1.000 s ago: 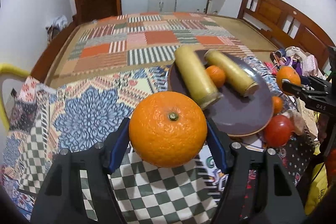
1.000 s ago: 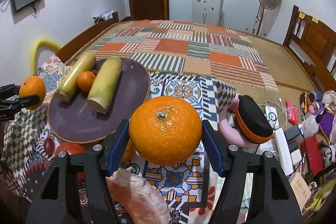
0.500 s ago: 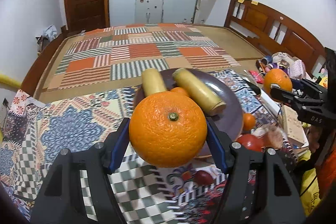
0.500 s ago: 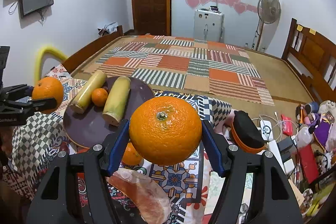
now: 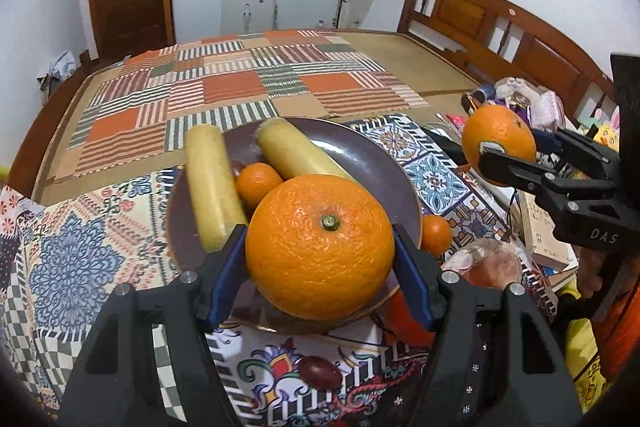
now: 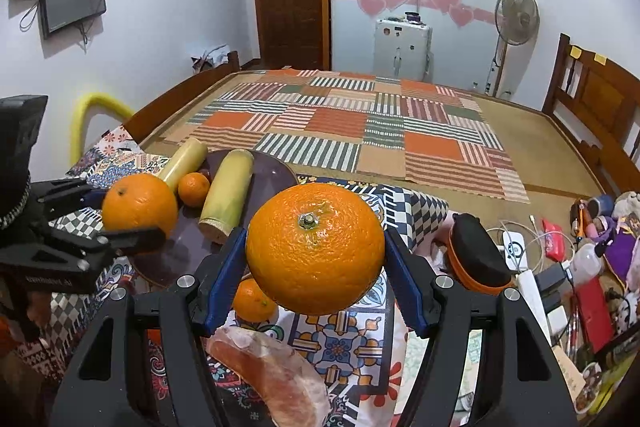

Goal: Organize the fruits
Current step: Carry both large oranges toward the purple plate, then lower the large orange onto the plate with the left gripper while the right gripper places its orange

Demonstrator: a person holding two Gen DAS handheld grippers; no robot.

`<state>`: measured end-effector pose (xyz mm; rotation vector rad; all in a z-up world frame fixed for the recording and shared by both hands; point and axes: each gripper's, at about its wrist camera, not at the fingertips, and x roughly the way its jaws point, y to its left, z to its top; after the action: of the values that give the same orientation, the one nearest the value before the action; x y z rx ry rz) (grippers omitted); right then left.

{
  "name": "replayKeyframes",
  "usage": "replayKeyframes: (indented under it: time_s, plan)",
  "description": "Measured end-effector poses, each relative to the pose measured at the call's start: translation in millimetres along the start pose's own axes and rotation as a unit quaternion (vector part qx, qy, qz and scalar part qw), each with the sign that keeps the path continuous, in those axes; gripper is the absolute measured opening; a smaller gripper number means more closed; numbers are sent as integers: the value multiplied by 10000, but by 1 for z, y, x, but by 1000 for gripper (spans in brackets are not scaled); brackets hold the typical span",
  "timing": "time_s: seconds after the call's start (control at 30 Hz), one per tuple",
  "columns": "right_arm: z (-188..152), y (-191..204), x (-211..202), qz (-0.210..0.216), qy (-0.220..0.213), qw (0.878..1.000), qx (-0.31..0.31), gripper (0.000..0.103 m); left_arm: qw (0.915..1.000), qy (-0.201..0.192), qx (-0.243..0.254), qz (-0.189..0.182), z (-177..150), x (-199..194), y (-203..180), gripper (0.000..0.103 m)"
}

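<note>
My left gripper (image 5: 319,241) is shut on a large orange (image 5: 316,275) and holds it above the near rim of a dark purple plate (image 5: 384,167). The plate carries two pale yellow stalks (image 5: 210,187) and a small tangerine (image 5: 258,183). My right gripper (image 6: 316,255) is shut on a second large orange (image 6: 316,227), in the air to the right of the plate (image 6: 276,175). The right wrist view shows the left gripper (image 6: 128,213) with its orange (image 6: 140,205) over the plate's left side. The left wrist view shows the right gripper (image 5: 506,151) and its orange (image 5: 496,139).
A small tangerine (image 5: 436,235) and a pink wrapped piece (image 6: 276,371) lie on the patterned cloth beside the plate. A dark red fruit (image 5: 320,373) lies nearer me. A black-and-orange case (image 6: 476,259), cables and clutter fill the right. A striped mat lies beyond.
My left gripper has carried its orange to the right, from above the checked cloth to above the plate's near rim. The right gripper has hardly moved and still holds its orange.
</note>
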<state>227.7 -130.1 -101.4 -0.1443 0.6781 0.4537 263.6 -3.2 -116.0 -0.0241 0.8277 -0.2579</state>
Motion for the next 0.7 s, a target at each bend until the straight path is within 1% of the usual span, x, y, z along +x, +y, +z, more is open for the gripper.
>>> replayKeyframes:
  time_s: [0.13,0.3,0.43,0.7]
  plan:
    - [-1,-2,1,23,15,10000,-5,64,9999,124,57,4,-1,10,-4,69]
    - [1,-1,3,39,40,10000,-23,64,9992,388,-69,-22,-5,25,-2,69]
    - [1,1,5,58,61,10000,-36,64,9990,380,-190,-123,-4,27,4,69]
    - [6,3,12,137,104,9999,-7,64,9988,418,-191,-143,-4,26,3,69]
